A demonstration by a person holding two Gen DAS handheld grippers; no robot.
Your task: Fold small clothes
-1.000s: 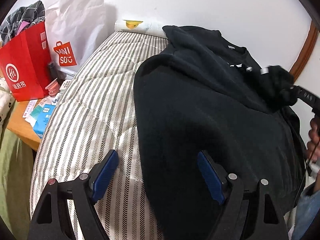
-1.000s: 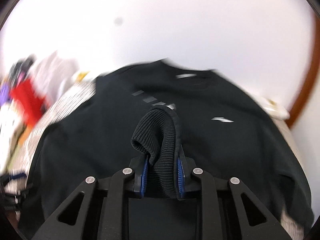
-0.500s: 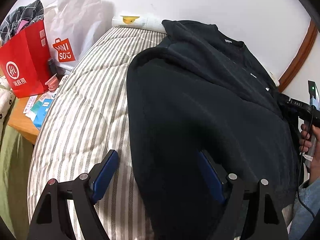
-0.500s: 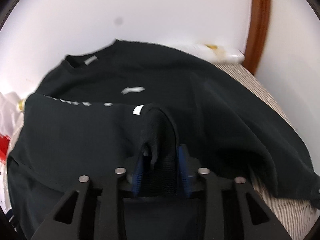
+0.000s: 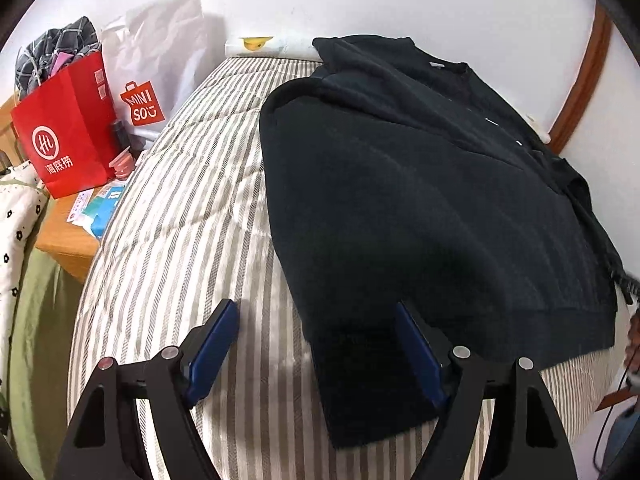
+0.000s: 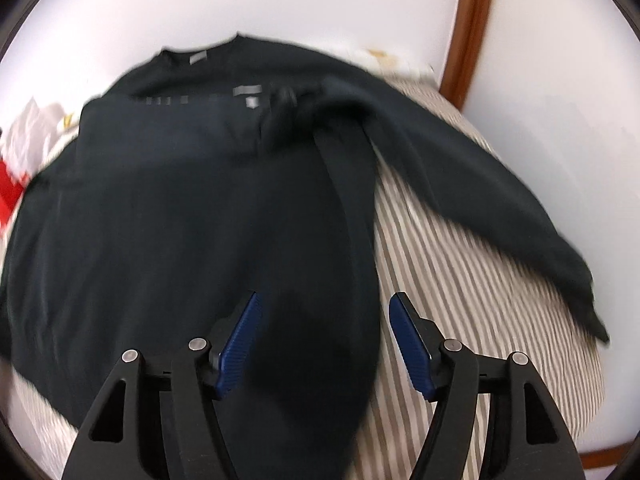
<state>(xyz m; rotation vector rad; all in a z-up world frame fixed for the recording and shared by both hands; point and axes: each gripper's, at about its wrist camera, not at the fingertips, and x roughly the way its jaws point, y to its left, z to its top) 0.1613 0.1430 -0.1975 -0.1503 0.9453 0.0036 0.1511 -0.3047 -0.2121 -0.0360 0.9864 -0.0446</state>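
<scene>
At the bottom of the left wrist view, the left gripper (image 5: pixel 312 352) stands wide, its ribbed blue pads straddling the sweater's folded lower corner without pressing it. The right gripper (image 6: pixel 324 344) has just been opening; a second ago it pinched the ribbed cuff, and now its jaws stand apart over the dropped sleeve. The black sweater (image 5: pixel 420 200), soft and matte, lies across the striped quilted mattress (image 5: pixel 192 216), filling the frame's centre and right. In the upper left stand a glossy red paper bag (image 5: pixel 68 136) and a crinkled white bag (image 5: pixel 160 68).
</scene>
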